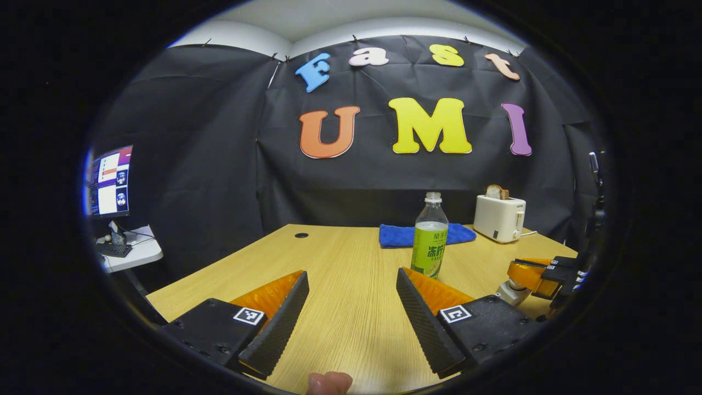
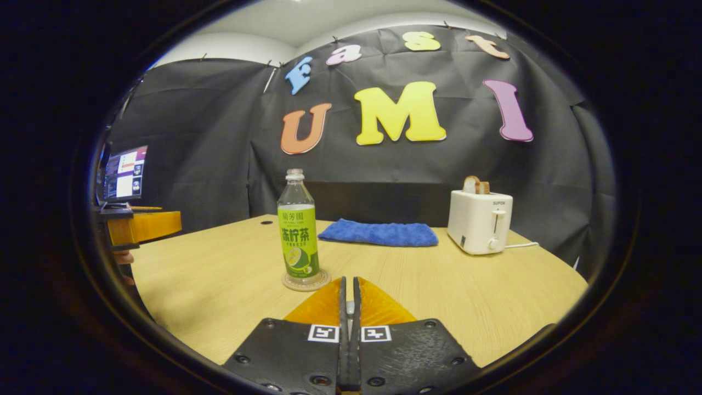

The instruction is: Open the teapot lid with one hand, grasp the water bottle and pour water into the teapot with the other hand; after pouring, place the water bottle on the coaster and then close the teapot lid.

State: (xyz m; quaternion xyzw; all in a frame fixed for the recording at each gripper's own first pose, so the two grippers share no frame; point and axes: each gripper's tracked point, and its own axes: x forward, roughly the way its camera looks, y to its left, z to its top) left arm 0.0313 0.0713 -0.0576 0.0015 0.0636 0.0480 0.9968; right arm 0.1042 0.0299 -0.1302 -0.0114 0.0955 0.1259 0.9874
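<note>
A clear water bottle [image 1: 431, 236] with a green label stands upright on a round coaster [image 2: 306, 281] near the middle of the wooden table [image 1: 340, 329]. My left gripper [image 1: 352, 274] is open just short of the bottle, with nothing between its fingers. Seen from the right gripper view, the left gripper [image 2: 145, 226] hangs at the far left. My right gripper [image 2: 349, 281] is shut, with a pale sliver of the teapot lid [image 2: 349, 307] pinched between its fingers. In the left gripper view the right gripper [image 1: 540, 274] sits over the white teapot [image 1: 513, 292], most of which is hidden.
A folded blue cloth [image 2: 378, 232] lies at the back of the table. A white toaster [image 2: 480, 220] holding bread stands at the back right, its cord trailing right. A monitor [image 1: 109, 181] sits on a side table to the left. A thumb [image 1: 329, 382] shows at the bottom edge.
</note>
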